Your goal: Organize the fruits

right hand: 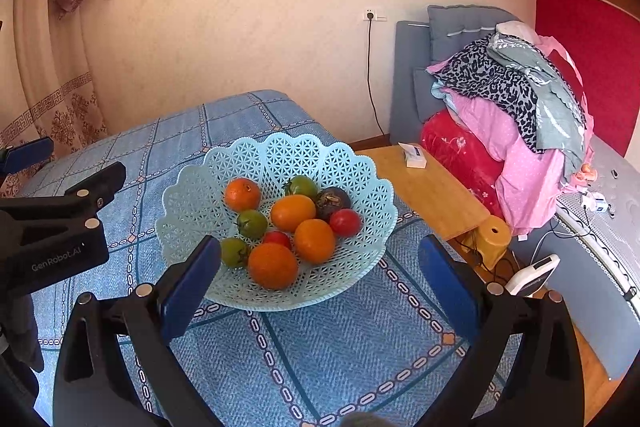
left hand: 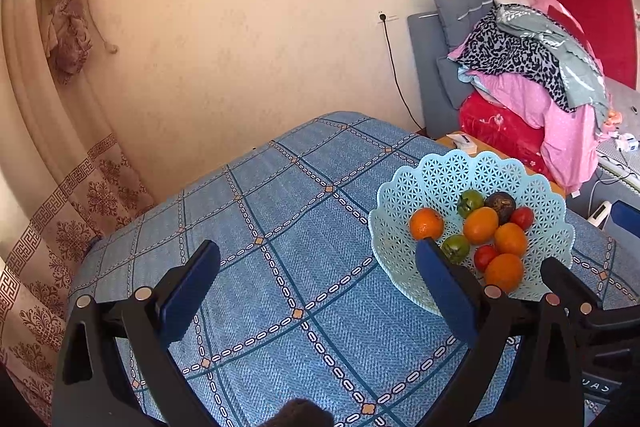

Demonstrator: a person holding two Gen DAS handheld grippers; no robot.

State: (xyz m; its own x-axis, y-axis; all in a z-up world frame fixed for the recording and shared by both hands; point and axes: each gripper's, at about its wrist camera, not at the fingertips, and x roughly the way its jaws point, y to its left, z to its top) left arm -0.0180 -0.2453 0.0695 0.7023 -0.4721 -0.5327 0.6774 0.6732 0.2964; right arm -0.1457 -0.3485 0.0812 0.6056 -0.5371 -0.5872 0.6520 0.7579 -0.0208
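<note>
Fruit lies heaped in a pale blue lattice basket (right hand: 276, 155) that stands on the tabletop (right hand: 340, 355), just ahead of the right tool (right hand: 318, 279). That tool is spread wide and holds nothing; the basket's near rim sits between its two blue pads (right hand: 188, 291). Nearest to it inside the basket is a large orange (right hand: 273, 271), with a green tomato (right hand: 233, 251) to the left, close by the left pad. Behind the orange come a small red tomato (right hand: 277, 239) and a second orange (right hand: 315, 240), then further oranges, green and red tomatoes and one dark purple fruit (right hand: 333, 202) toward the far rim.

The left tool (left hand: 318, 281) is also fully open and empty, held above the blue checked cloth (left hand: 280, 227) that covers the tabletop. From its view the basket (left hand: 440, 179) lies ahead and to the right, partly behind the right pad (left hand: 444, 291); part of the right tool's black frame shows beyond that.

Farther off, right of the basket, is a low wooden table (right hand: 432, 195) carrying a small white box (right hand: 414, 155). Beyond it a heap of folded clothes (right hand: 516, 115) rests against a grey bed head. A plain wall (right hand: 240, 27) with a socket and a curtain (left hand: 60, 187) closes the back.
</note>
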